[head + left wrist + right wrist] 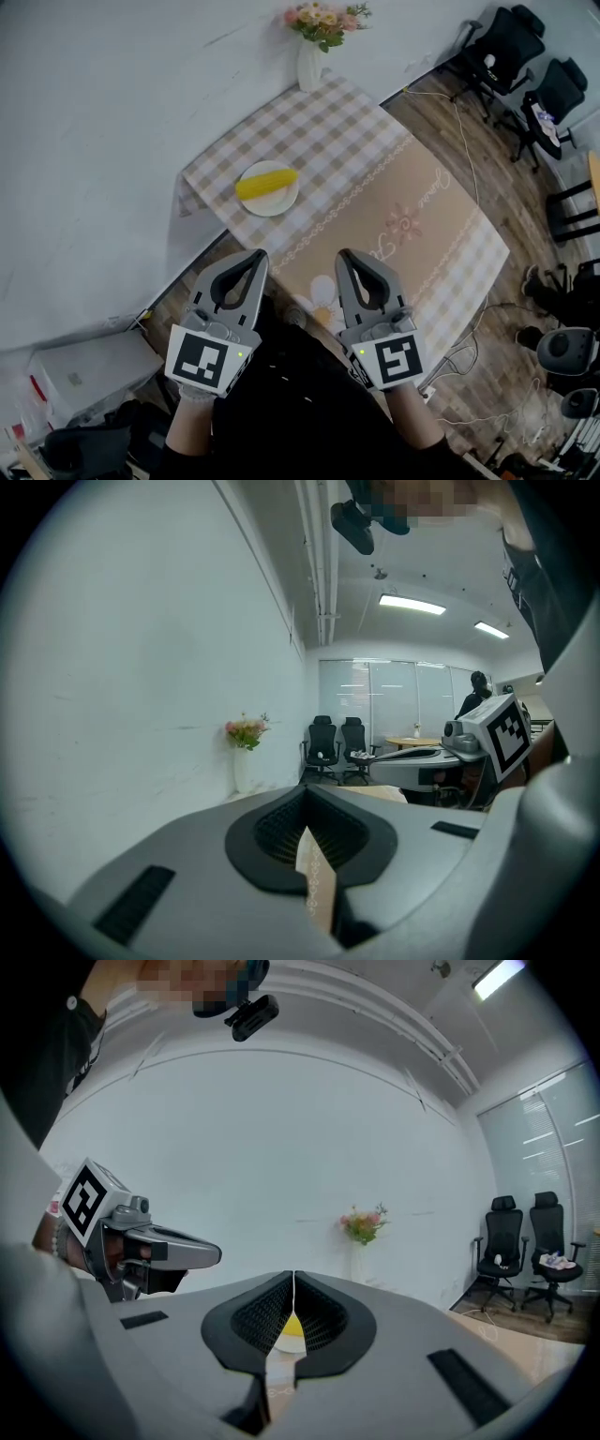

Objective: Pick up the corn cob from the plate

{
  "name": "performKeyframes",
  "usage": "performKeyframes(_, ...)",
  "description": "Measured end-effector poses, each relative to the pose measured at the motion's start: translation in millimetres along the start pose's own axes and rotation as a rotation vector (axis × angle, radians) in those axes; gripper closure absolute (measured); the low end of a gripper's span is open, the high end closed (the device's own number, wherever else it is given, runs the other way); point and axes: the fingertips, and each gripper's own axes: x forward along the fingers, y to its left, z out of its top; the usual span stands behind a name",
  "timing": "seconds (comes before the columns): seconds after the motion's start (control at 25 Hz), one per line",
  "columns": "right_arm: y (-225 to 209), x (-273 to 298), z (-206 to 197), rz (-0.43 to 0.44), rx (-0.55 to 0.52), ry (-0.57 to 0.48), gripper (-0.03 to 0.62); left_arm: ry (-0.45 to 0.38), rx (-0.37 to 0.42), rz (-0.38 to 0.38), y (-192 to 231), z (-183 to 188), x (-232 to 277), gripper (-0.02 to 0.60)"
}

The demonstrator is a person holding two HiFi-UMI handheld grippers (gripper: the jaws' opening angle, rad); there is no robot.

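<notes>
A yellow corn cob (pixel 266 182) lies on a small white plate (pixel 274 203) near the left side of the table with the checked cloth (pixel 394 187). My left gripper (pixel 254 256) and right gripper (pixel 346 255) hover side by side at the table's near edge, short of the plate. Both are shut with nothing in them. In the right gripper view the jaws (pixel 293 1280) meet at their tips, and a sliver of the corn cob (pixel 291 1323) shows through the hollow behind them. In the left gripper view the jaws (pixel 306 795) are also closed.
A white vase of flowers (pixel 311 52) stands at the table's far corner against the wall. Black office chairs (pixel 511 42) and cables on the wooden floor lie to the right. A grey box (pixel 89 370) sits on the floor at the left.
</notes>
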Motion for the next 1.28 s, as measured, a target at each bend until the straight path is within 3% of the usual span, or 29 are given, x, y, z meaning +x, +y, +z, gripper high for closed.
performKeyframes(0.2, -11, 2, -1, -0.036, 0.007, 0.001, 0.551, 0.019, -0.009, -0.032, 0, 2, 15, 0.569)
performKeyframes(0.4, -20, 11, -1, -0.07, 0.01, 0.002, 0.552, -0.023, 0.053, -0.051, 16, 3, 31, 0.569)
performKeyframes(0.84, -28, 44, 1, -0.131, 0.017, 0.026, 0.551, 0.044, 0.03, -0.107, 47, 3, 61, 0.569)
performKeyframes(1.12, -32, 62, -4, -0.18, 0.035, 0.052, 0.551, 0.082, 0.065, -0.114, 74, -3, 86, 0.569)
performKeyframes(1.28, -34, 72, -8, -0.207, 0.05, 0.069, 0.551, 0.079, 0.143, -0.151, 88, -11, 105, 0.568)
